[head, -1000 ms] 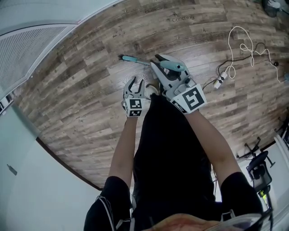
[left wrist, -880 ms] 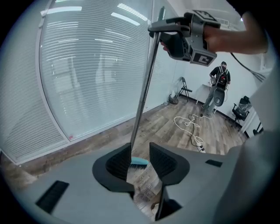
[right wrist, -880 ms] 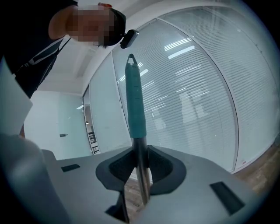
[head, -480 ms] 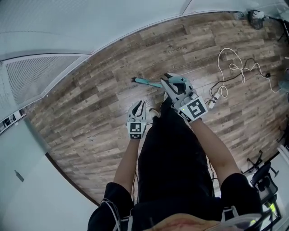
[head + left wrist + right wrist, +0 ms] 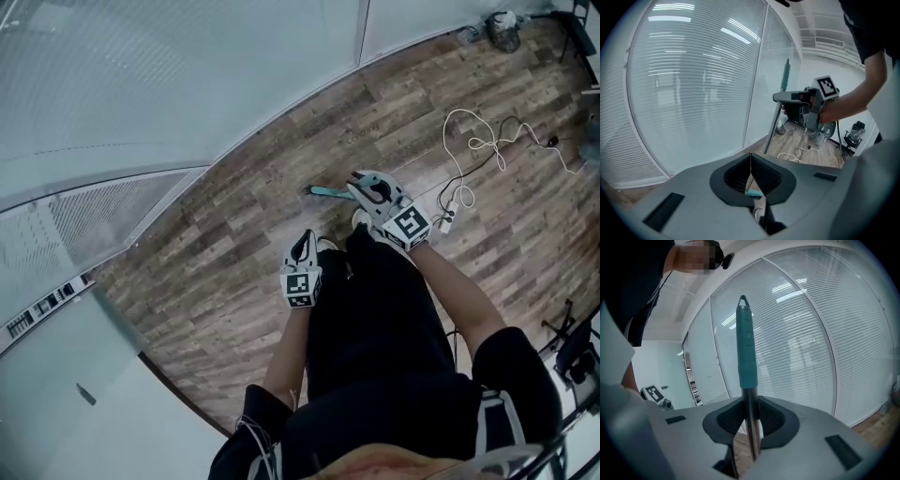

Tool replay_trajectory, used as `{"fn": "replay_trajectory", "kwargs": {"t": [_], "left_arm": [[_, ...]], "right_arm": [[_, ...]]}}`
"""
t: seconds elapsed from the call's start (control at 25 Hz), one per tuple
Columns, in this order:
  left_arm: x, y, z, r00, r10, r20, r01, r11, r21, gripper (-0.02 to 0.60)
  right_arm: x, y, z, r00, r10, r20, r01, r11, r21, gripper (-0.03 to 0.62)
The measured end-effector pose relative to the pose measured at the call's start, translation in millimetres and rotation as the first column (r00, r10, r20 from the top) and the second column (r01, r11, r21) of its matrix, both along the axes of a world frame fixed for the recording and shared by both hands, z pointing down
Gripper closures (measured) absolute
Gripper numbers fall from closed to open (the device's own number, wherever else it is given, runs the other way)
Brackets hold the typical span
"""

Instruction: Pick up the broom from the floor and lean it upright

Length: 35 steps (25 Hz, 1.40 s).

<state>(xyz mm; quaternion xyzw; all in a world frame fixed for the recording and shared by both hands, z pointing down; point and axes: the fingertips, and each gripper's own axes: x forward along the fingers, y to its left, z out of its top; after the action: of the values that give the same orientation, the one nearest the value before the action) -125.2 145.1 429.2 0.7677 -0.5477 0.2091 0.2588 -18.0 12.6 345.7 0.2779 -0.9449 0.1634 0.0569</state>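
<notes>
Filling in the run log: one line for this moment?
left tongs: just closed, empty | right tongs: shut on broom handle | broom handle: upright, not yet leaned

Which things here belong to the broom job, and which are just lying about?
Job: broom, its handle roughly upright in the right claw; left claw, just closed, holding nothing.
Lying about: white cable and power strip on the floor.

**Wood floor with a cable**

The floor (image 5: 216,253) is made of brown wood planks. A white cable (image 5: 483,145) lies on it in loose loops. A small white plug strip (image 5: 447,222) lies near the cable.
</notes>
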Motion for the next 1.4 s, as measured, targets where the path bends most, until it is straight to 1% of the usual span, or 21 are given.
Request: {"fn": "replay_trajectory", "kwargs": {"t": [0.04,0.08,0.16,0.24,0.32,0.36,0.48,0.68,0.8,0.88,1.0,1.08,1.16,1.28,1.32,1.4], "left_arm": [[-2,-7,-7,1.0,-0.024,-0.005,0.024,1.0,0.002,0.561],[-3,-13,-13,0.999,-0.039,-0.025,0.04,0.999,0.008,0.561],[1,-25,-25,0.996,-0.036,-0.076,0.038,0.999,0.032,0.561],[9,-43,-38,0.992,0.009,-0.129,0.002,0.996,0.085,0.561],[21,-68,-48,0.981,0.055,-0.184,-0.027,0.988,0.15,0.561],[26,-81,-50,0.978,0.069,-0.199,-0.035,0.985,0.171,0.561],[42,-122,-47,0.97,0.118,-0.211,-0.077,0.978,0.193,0.561],[62,-186,-40,0.944,0.223,-0.244,-0.174,0.963,0.205,0.561],[65,-221,-40,0.928,0.283,-0.243,-0.232,0.948,0.219,0.561],[62,-238,-34,0.918,0.325,-0.226,-0.277,0.935,0.22,0.561],[52,-256,-24,0.897,0.385,-0.216,-0.347,0.918,0.193,0.561],[49,-271,-15,0.888,0.402,-0.225,-0.37,0.913,0.172,0.561],[45,-286,-5,0.887,0.412,-0.21,-0.382,0.908,0.171,0.561],[38,-301,10,0.891,0.437,-0.125,-0.407,0.89,0.207,0.561],[37,-309,14,0.89,0.442,-0.109,-0.414,0.886,0.209,0.561],[38,-328,20,0.891,0.44,-0.111,-0.414,0.888,0.199,0.561]], "right_arm": [[7,-6,0,1.0,0.009,-0.006,-0.009,1.0,0.0,0.511],[15,-12,1,1.0,0.019,-0.012,-0.019,1.0,0.0,0.511],[27,-25,2,0.999,0.035,-0.023,-0.035,0.999,-0.003,0.511],[33,-40,6,0.999,0.036,-0.038,-0.036,0.999,-0.002,0.511],[35,-57,14,0.998,0.013,-0.059,-0.013,1.0,0.006,0.511],[35,-65,19,0.998,-0.001,-0.07,0.002,1.0,0.009,0.511],[35,-94,39,0.994,-0.005,-0.107,0.005,1.0,0.003,0.511],[46,-147,85,0.979,0.052,-0.195,-0.063,0.997,-0.049,0.511],[54,-189,106,0.971,0.102,-0.216,-0.121,0.989,-0.078,0.511],[57,-215,117,0.966,0.117,-0.229,-0.14,0.986,-0.09,0.511],[57,-249,128,0.962,0.128,-0.24,-0.155,0.983,-0.095,0.511],[56,-272,136,0.959,0.118,-0.258,-0.144,0.986,-0.084,0.511],[55,-293,153,0.95,0.108,-0.293,-0.137,0.987,-0.081,0.513],[51,-311,186,0.937,0.098,-0.336,-0.141,0.984,-0.106,0.513],[50,-320,194,0.934,0.102,-0.341,-0.147,0.983,-0.109,0.513],[48,-340,209,0.932,0.104,-0.348,-0.15,0.983,-0.109,0.513]]}}
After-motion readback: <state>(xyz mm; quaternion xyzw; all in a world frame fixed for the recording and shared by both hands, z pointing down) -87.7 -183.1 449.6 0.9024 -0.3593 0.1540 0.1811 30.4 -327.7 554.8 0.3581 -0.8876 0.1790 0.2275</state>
